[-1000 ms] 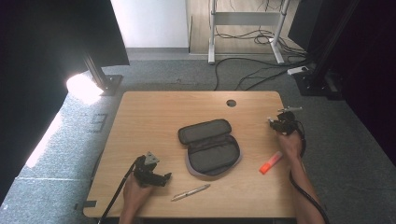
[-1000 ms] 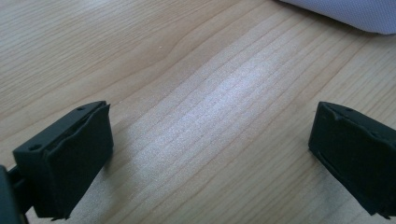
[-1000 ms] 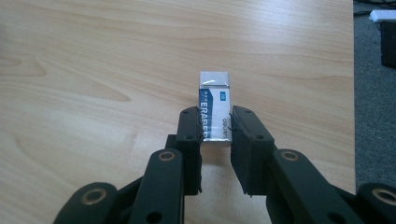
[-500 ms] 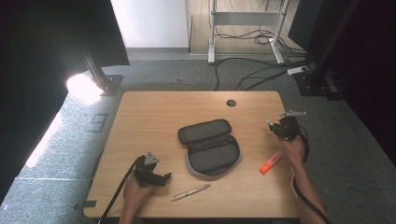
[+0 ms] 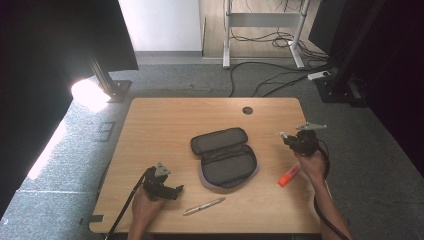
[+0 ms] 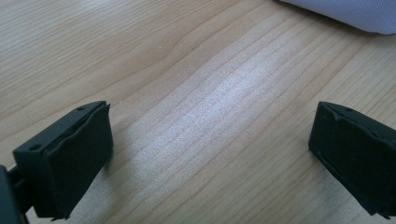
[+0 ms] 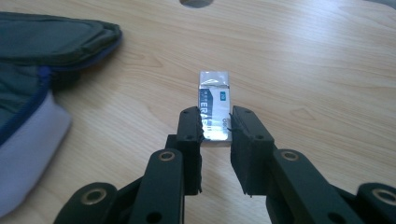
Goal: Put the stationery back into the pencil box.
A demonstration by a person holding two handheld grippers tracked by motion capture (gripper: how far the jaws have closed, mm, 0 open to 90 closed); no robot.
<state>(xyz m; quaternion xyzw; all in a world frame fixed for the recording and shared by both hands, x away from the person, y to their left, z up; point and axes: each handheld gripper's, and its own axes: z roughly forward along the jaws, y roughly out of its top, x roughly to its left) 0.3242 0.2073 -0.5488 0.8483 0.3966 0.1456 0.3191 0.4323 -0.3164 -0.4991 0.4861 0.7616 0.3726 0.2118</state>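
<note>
Right claw (image 7: 215, 125), clamping the eraser (image 7: 214, 105), has moved toward the pencil case (image 5: 225, 157).

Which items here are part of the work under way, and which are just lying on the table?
In use:
- eraser, held in the right gripper
- open pencil case, nearby and likely where it goes

Lying about:
- orange marker
- pen
- left gripper, open over bare table
</note>
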